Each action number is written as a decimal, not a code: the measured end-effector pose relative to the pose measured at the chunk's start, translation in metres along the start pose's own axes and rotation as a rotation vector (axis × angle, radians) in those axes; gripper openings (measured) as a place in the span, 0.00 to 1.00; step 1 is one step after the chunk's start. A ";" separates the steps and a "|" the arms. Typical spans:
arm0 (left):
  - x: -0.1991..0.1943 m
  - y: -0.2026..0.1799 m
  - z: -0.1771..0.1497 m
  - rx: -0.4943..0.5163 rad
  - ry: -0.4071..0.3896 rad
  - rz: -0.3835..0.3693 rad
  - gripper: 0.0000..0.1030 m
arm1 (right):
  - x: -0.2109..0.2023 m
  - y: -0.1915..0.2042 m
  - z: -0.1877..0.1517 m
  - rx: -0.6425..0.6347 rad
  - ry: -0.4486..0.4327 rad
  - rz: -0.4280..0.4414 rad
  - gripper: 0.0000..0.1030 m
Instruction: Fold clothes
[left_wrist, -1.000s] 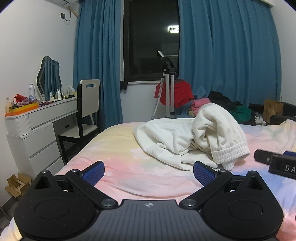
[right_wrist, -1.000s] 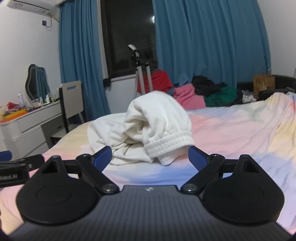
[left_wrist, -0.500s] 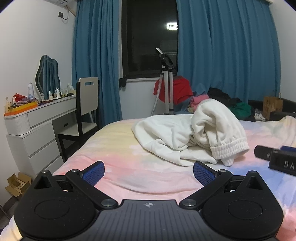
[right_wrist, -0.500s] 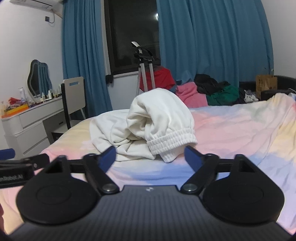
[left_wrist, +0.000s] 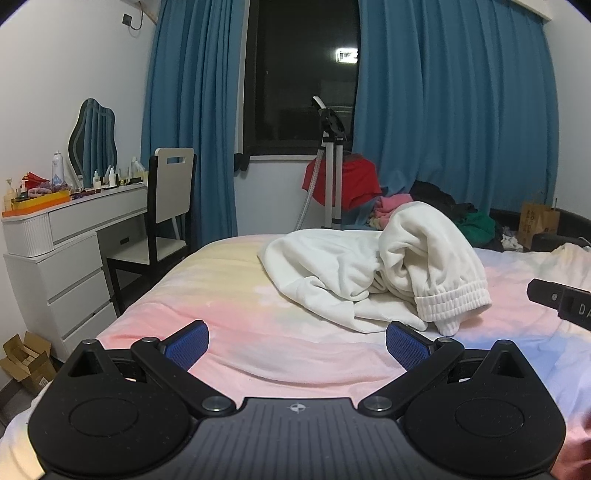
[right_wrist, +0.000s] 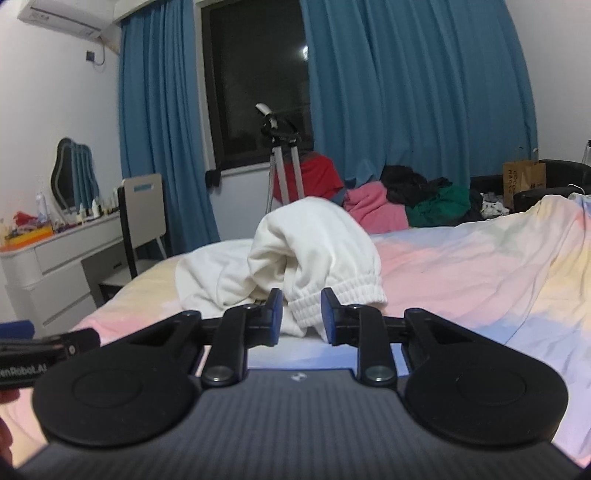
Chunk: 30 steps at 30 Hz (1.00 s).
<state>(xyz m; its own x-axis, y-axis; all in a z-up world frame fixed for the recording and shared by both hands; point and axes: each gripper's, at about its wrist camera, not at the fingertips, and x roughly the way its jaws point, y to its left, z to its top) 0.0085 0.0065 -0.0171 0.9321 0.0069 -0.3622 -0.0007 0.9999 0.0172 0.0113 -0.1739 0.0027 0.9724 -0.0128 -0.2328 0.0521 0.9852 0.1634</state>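
- Since the frames of a second ago, right gripper (right_wrist: 301, 316) has its jaws drawn in from wide apart to a narrow gap; left gripper (left_wrist: 297, 345) unchanged, jaws spread wide with nothing between them.
- Right jaws: a gap remains between the blue pads. The ribbed cuff (right_wrist: 338, 295) of the white garment shows in that gap, but whether the pads touch the cloth cannot be told from this view.
- Task item, count one: white fleece garment (left_wrist: 373, 273), crumpled in a heap, lying on the bed ahead of both grippers, elastic cuff end facing the cameras.
- Left view: tip of the other gripper enters at the right edge, beside the cuff, apart from it.
- Surface: one bed (left_wrist: 229, 295) with a pastel tie-dye sheet, pink, yellow and pale blue, lightly wrinkled.
- Room, far side: one dark window (left_wrist: 303, 74) between two blue curtains (left_wrist: 454, 103); one tripod (left_wrist: 330, 162) below it.
- One pile of clothes (right_wrist: 402, 203) behind the bed: red, pink, black, green pieces.
- Left wall: one white dresser (left_wrist: 59, 251) with drawers, small bottles on top, one wavy mirror (left_wrist: 92, 140), one chair (left_wrist: 170, 206).
- One brown paper bag (right_wrist: 523, 181) at far right.
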 end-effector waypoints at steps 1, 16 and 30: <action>0.000 0.000 -0.001 -0.001 -0.002 0.000 1.00 | 0.000 -0.002 0.001 0.011 0.007 0.004 0.25; 0.016 -0.020 -0.016 0.061 0.015 -0.019 1.00 | -0.004 -0.030 0.016 0.112 0.063 -0.069 0.26; 0.079 -0.082 0.016 0.127 0.025 -0.093 1.00 | -0.001 -0.075 0.021 0.348 0.084 -0.007 0.26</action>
<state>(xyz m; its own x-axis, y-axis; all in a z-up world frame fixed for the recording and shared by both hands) 0.0884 -0.0753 -0.0321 0.9168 -0.0833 -0.3905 0.1321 0.9862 0.0998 0.0115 -0.2509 0.0111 0.9504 0.0087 -0.3109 0.1473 0.8679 0.4745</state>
